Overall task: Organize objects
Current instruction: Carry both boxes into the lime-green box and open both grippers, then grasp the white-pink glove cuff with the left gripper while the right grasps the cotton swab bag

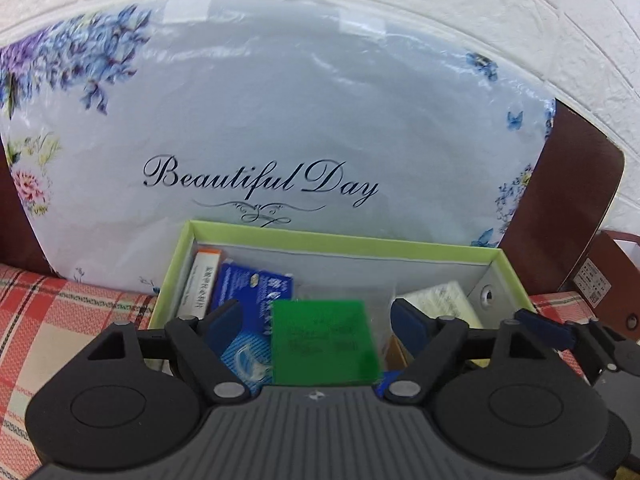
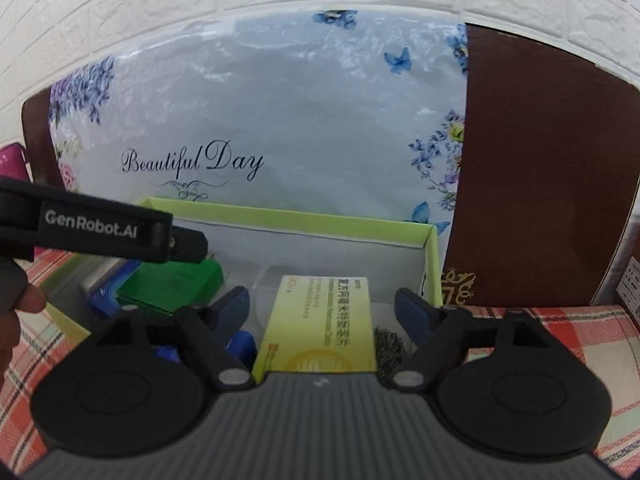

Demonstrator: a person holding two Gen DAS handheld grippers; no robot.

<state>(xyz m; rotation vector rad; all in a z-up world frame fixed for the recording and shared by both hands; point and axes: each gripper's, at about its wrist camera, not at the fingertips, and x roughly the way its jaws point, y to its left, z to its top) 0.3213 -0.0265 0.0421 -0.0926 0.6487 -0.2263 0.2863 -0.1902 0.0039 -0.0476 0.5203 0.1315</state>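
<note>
Right hand-held gripper (image 2: 322,306) hangs released over the yellow carton (image 2: 320,320), long axis pointing away.

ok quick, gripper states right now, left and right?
Left gripper: open, pads clear of the green box.
Right gripper: open, pads clear of the yellow box.

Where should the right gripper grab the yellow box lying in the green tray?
Grip the yellow box across its two long edges, coming from above. It lies flat, pointing away between the open right gripper fingers, with free space beside both edges. The green tray wall probably blocks a sideways approach.
</note>
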